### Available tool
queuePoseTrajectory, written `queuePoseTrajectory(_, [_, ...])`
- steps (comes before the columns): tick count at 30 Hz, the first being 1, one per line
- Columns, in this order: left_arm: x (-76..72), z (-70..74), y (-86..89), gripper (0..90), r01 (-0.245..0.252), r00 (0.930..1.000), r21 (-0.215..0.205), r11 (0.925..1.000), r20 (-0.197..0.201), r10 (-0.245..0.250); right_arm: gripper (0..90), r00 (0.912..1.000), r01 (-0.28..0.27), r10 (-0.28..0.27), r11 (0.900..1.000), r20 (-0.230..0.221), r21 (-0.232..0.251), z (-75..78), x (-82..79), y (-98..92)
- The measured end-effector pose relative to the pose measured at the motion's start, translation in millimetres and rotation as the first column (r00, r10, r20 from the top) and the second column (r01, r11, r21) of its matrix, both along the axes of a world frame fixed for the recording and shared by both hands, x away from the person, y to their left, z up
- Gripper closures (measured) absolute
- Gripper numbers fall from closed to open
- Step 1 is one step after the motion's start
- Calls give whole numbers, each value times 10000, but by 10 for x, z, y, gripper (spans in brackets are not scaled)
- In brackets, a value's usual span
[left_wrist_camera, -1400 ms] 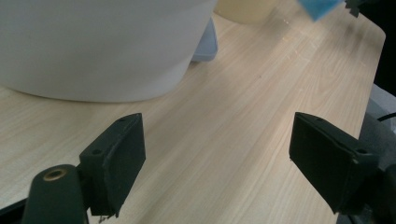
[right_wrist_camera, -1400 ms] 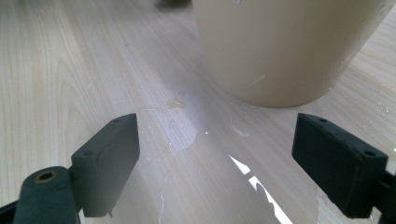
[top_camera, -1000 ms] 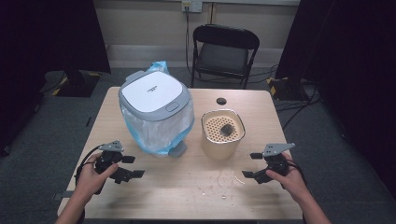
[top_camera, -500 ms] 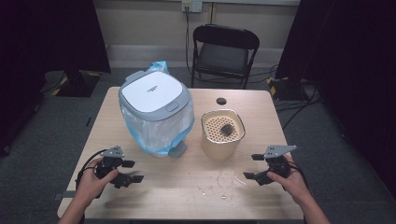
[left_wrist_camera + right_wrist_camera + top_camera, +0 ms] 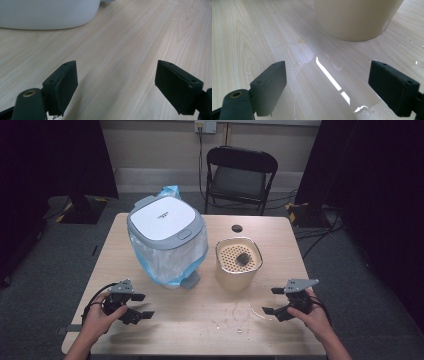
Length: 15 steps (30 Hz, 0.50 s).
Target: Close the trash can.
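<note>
My left gripper (image 5: 142,306) rests low over the near left of the wooden table (image 5: 200,340), held in a hand, jaws open and empty. The left gripper view has its jaws (image 5: 116,68) wide apart over bare wood, with the white bin's base (image 5: 50,12) ahead. My right gripper (image 5: 271,300) sits at the near right, also open and empty. In the right gripper view the jaws (image 5: 328,67) frame a wet patch (image 5: 329,75) in front of the beige container (image 5: 357,17).
A white-lidded bin with a blue bag liner (image 5: 165,240) stands left of centre. A beige container (image 5: 238,265) with a perforated insert holds a small dark lump. A black disc (image 5: 237,228) lies behind it. Spilled liquid (image 5: 240,312) marks the near middle. A folding chair (image 5: 239,177) stands beyond the table.
</note>
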<state>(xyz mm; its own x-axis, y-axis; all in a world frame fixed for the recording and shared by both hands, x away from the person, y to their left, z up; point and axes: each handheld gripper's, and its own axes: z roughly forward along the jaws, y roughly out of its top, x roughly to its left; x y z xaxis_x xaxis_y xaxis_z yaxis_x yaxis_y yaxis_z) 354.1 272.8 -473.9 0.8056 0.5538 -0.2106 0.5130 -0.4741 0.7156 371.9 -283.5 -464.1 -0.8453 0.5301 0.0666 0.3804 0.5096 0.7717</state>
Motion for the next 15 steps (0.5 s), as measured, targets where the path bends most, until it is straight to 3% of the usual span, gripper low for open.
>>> queuePoseTrajectory(15, [-23,-103,39,177,238,9993,544,9982,259,-253,142,9996,-60,73,9988,271,-481,-80,-21,9])
